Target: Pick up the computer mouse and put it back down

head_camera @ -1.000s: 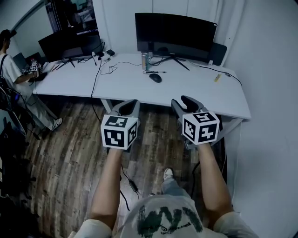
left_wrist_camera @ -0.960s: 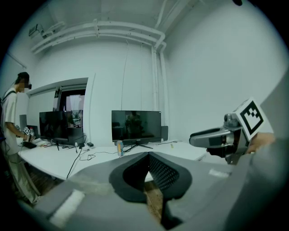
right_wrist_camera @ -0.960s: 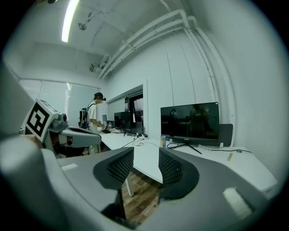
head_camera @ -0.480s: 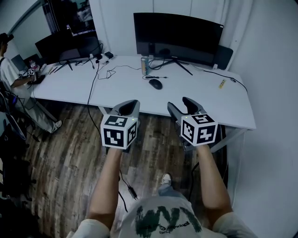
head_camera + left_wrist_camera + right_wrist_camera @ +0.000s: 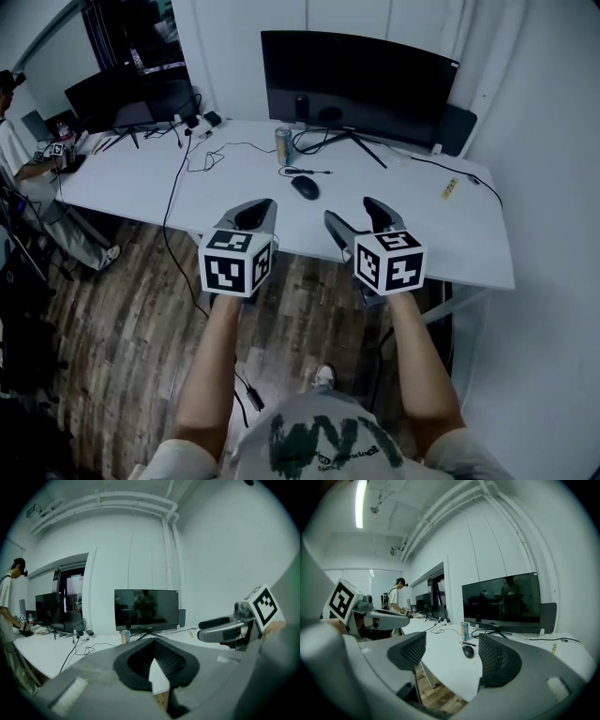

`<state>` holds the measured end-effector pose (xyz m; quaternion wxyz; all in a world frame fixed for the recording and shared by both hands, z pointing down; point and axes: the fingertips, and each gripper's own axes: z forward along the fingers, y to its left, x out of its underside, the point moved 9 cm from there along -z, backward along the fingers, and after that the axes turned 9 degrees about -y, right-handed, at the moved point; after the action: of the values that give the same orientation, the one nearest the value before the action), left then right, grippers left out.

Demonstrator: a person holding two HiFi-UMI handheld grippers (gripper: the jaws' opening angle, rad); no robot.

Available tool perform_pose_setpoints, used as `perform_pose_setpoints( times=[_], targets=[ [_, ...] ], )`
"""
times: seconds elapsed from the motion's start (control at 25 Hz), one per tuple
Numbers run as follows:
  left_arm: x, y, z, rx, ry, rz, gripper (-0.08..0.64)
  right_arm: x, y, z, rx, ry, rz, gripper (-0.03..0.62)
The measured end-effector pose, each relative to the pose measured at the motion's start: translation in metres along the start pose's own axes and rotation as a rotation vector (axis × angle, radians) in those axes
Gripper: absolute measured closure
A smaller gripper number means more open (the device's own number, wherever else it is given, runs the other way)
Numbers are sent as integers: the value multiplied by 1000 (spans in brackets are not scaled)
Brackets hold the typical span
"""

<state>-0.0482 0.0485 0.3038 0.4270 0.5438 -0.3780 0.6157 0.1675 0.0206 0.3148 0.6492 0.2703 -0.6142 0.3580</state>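
Observation:
The dark computer mouse (image 5: 305,187) lies on the white desk (image 5: 441,234), in front of the big monitor. The mouse (image 5: 468,651) shows far off between the spread jaws in the right gripper view. My right gripper (image 5: 359,220) hangs over the desk's front edge, short of the mouse and a little to its right. Its jaws are opening, and nothing is between the pads (image 5: 412,651). My left gripper (image 5: 253,214) is level with it on the left, at the desk's front edge. In the left gripper view the left gripper (image 5: 153,644) has its pads pressed together, holding nothing.
A drink can (image 5: 284,146) and a thin pen-like thing (image 5: 307,172) sit just behind the mouse. The monitor stand (image 5: 347,131) and cables (image 5: 202,155) are further back; a small yellow object (image 5: 451,187) lies at right. A person (image 5: 14,141) stands at the far-left desk. Wood floor (image 5: 122,337) lies below.
Both grippers have moved forward to the desk's front edge, and the desk looks nearer. The right gripper's jaws have spread wider. The left jaws stay together.

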Motion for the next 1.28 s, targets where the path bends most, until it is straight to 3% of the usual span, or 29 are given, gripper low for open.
perform_pose_setpoints(
  times=[0.6, 1.04, 1.28],
  targets=[
    [-2, -2, 63, -51, 19, 16, 558, 6, -61, 43, -40, 39, 27, 245],
    [-1, 12, 77, -99, 25, 49, 558, 9, -68, 69, -86, 46, 22, 244],
    [1, 30, 100, -84, 26, 58, 558, 9, -72, 97, -90, 52, 16, 244]
  ],
)
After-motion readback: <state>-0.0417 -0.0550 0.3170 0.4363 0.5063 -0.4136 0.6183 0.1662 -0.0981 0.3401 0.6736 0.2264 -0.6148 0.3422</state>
